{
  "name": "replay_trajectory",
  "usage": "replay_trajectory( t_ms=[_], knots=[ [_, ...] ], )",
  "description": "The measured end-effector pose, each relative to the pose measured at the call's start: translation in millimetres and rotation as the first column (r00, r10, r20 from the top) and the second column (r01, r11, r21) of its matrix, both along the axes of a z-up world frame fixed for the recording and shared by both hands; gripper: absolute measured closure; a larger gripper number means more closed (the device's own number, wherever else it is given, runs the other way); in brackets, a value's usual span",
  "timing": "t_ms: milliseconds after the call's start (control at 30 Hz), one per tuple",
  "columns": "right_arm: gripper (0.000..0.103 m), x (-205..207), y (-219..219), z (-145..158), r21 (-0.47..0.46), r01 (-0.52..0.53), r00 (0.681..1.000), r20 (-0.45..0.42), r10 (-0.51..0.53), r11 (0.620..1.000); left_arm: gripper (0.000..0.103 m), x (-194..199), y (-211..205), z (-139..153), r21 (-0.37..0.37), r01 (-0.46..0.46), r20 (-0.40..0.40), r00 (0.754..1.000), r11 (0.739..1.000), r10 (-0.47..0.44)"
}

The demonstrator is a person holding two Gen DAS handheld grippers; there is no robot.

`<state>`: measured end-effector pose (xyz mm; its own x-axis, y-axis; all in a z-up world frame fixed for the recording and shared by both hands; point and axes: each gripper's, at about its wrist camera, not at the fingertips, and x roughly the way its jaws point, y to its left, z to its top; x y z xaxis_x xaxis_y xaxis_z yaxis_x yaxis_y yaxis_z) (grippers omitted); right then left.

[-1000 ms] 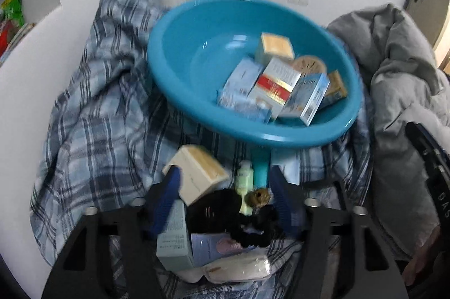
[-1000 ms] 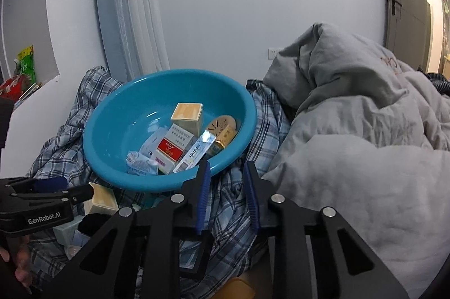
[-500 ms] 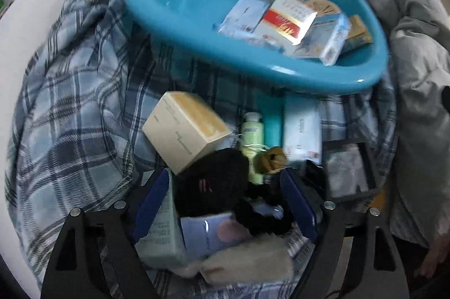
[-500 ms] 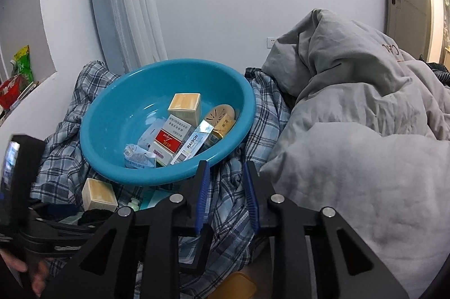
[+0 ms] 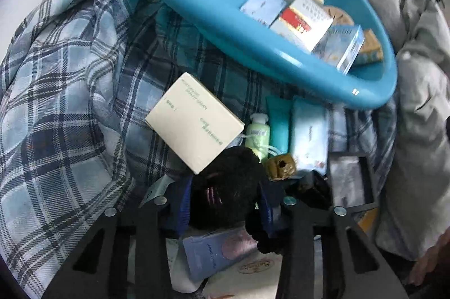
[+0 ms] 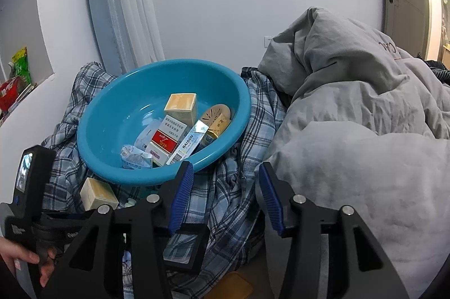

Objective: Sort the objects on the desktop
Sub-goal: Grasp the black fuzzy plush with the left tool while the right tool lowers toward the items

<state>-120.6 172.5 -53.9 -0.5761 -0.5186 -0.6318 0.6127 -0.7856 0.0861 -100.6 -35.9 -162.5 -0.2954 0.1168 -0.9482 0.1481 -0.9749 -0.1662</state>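
L tongs [image 5: 225, 200] closed on black bundle [image 5: 227, 186] (fuzzy).

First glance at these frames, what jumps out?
The blue basin, tilted on the plaid cloth against the wall, with small boxes piled at its low side. Just below it lies loose clutter, where the left gripper has just been closing around a black fuzzy item. On the right, the grey duvet fills the view behind the open right gripper.
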Motion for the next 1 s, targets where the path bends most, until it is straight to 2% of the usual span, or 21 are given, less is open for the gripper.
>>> replay_trajectory(
  t_ms=[133,233,400,600,667,733,800,833,933,1000],
  knots=[
    [0.056,0.6,-0.9,1.2,0.002,-0.007,1.000,-0.004,0.007,1.000,0.062,3.2,0.9,11.7,-0.008,-0.002,-0.040,0.999,1.000,0.001],
    [0.056,1.9,-1.3,1.2,0.005,-0.009,1.000,-0.006,0.009,1.000,0.061,2.7,8.2,3.5,-0.066,0.020,-0.005,1.000,0.998,-0.020],
    [0.056,0.7,-2.4,0.1,0.009,-0.007,1.000,0.003,0.007,1.000,0.059,0.5,9.5,-13.2,-0.070,0.011,0.049,0.999,0.997,-0.008],
    [0.056,0.0,-2.7,-0.4,0.012,-0.014,1.000,0.008,0.014,1.000,0.056,5.9,9.2,-10.4,-0.069,0.004,0.043,0.999,0.998,-0.001],
    [0.055,0.3,-2.6,-0.9,0.011,-0.018,1.000,0.013,0.017,1.000,0.060,10.2,8.5,-4.9,-0.052,-0.009,0.011,1.000,0.999,0.010],
    [0.053,0.6,-3.2,-1.0,0.010,-0.022,1.000,0.016,0.022,1.000,0.061,15.6,6.4,9.4,-0.017,0.004,-0.056,0.998,1.000,-0.005],
    [0.050,1.1,-3.5,-0.8,0.011,-0.027,1.000,0.016,0.027,1.000,0.061,18.8,8.2,23.7,-0.015,0.014,-0.114,0.993,1.000,-0.015],
    [0.049,1.5,-4.2,-0.8,0.013,-0.030,0.999,0.017,0.030,0.999,0.061,22.4,10.1,35.8,-0.031,0.016,-0.166,0.986,0.999,-0.021],
    [0.048,3.3,-7.5,-2.1,0.024,-0.039,0.999,0.026,0.038,0.999,0.061,31.1,9.6,57.8,-0.093,0.004,-0.257,0.966,0.996,-0.028],
    [0.048,3.9,-10.8,-5.3,0.038,-0.045,0.998,0.044,0.043,0.998,0.061,18.8,7.6,78.9,-0.130,-0.002,-0.297,0.954,0.992,-0.037]
  ],
)
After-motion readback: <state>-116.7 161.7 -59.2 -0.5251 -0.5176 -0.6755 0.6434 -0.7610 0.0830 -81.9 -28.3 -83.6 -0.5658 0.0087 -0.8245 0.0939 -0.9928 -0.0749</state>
